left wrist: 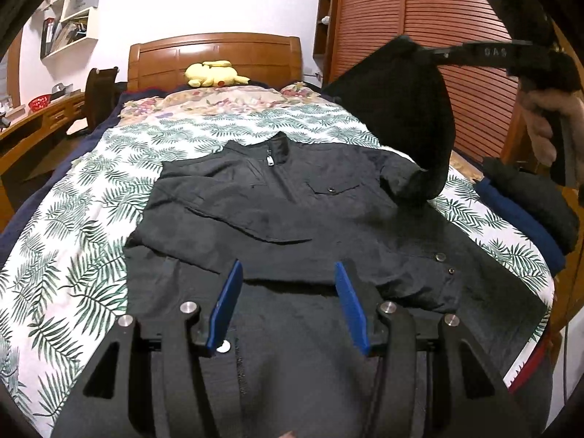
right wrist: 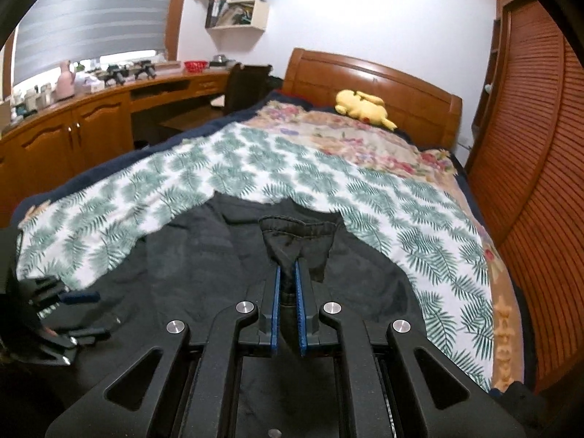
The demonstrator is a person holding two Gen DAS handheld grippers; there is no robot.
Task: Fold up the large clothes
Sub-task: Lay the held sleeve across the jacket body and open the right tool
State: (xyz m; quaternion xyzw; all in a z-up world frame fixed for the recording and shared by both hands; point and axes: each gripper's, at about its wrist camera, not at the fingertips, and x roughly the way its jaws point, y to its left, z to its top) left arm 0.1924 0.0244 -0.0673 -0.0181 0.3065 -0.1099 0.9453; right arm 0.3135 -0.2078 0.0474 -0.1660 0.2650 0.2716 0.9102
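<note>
A black zip jacket (left wrist: 292,211) lies front up on the leaf-print bedspread (left wrist: 73,255), collar toward the headboard. One sleeve lies folded across its body. My left gripper (left wrist: 288,273) is open and empty, low over the jacket's lower part. My right gripper (left wrist: 423,53) is shut on the other sleeve's cuff (left wrist: 408,84) and holds it up above the jacket's right shoulder. In the right wrist view the blue fingers (right wrist: 287,273) pinch the black cuff (right wrist: 299,233), with the jacket (right wrist: 204,255) spread below. The left gripper (right wrist: 78,314) shows at the left edge there.
A stack of folded dark and blue clothes (left wrist: 529,204) sits at the bed's right edge. A yellow plush toy (left wrist: 213,73) lies by the wooden headboard (left wrist: 215,54). A wooden desk (right wrist: 109,109) runs along the left, a slatted wardrobe (right wrist: 540,146) on the right.
</note>
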